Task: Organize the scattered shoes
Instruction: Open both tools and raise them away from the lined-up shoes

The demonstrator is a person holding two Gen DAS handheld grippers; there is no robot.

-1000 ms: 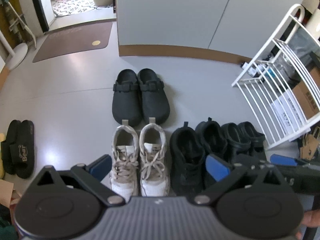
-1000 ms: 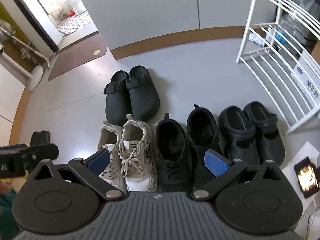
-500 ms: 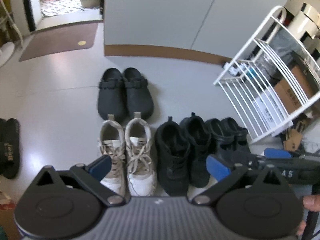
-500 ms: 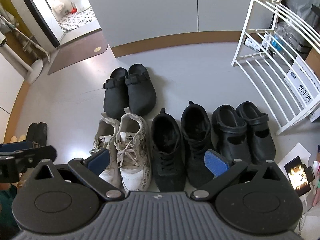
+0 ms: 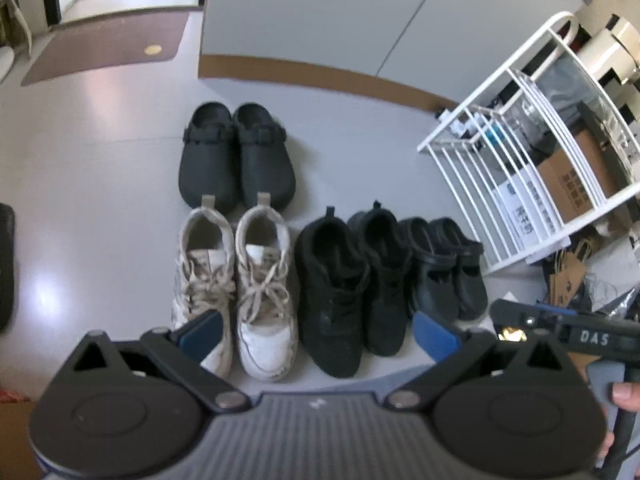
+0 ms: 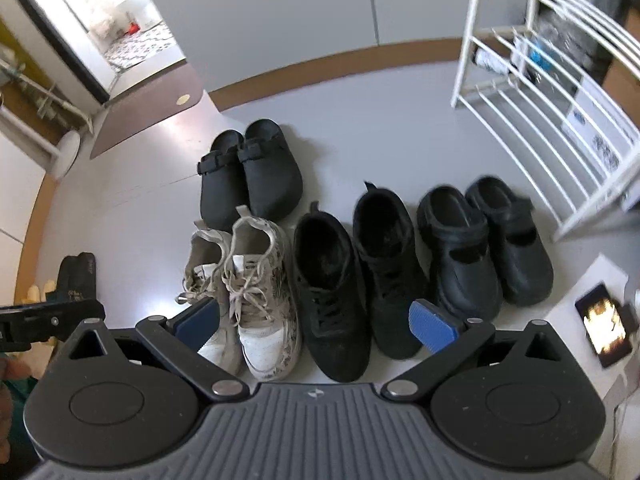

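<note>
Grey floor (image 5: pixel 100 168), shoes lined up in pairs. Front row, left to right: white sneakers (image 5: pixel 234 288), black sneakers (image 5: pixel 354 284), black strapped clogs (image 5: pixel 446 264), each pair side by side, neighbouring pairs just beside one another. Behind the white sneakers, a pair of black closed-toe clogs (image 5: pixel 237 156), toes nearly touching the sneakers' heel tabs.

Left claw (image 5: pixel 318 334) above the front row, blue pads spread wide, nothing between them. Right claw (image 6: pixel 316 326) likewise wide and empty, held over the toes of the same row.

White wire rack (image 5: pixel 528 136) stands right of the strapped clogs, near but apart; a cardboard box (image 5: pixel 572 184) sits behind its bars. Brown mat (image 5: pixel 108 46) at the doorway far left. Dark slippers (image 6: pixel 78 276) lie well apart at the left. A lit phone (image 6: pixel 604 326) lies on white paper at the right edge of the right wrist view.
</note>
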